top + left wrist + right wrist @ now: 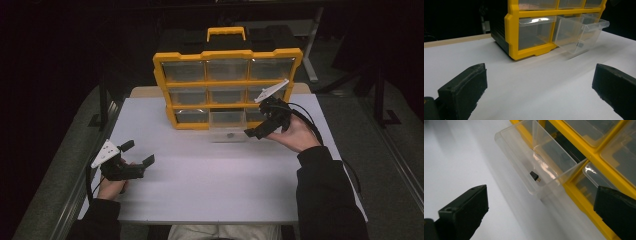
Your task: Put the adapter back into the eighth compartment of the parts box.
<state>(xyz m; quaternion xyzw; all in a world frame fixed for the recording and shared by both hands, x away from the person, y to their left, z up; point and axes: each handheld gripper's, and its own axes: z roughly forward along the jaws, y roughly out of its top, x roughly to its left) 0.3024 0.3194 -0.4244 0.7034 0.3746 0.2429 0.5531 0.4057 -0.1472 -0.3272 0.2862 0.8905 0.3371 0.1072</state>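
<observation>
A yellow organizer cabinet (227, 82) with clear drawers stands at the back of the white table (210, 180). Its bottom middle drawer (229, 127) is pulled out, also seen as the clear drawer (580, 33) and drawer (534, 157). A small black part (534, 175) lies inside it, seen as a dark speck (229, 135) from above. My right gripper (260, 127) hovers open just right of the drawer, nothing between its jaws. My left gripper (137, 152) rests open near the table's left front, empty.
The cabinet's yellow handle (226, 33) rises at the back. A dark floor and table legs (312, 45) surround the table. White tabletop stretches between the two grippers.
</observation>
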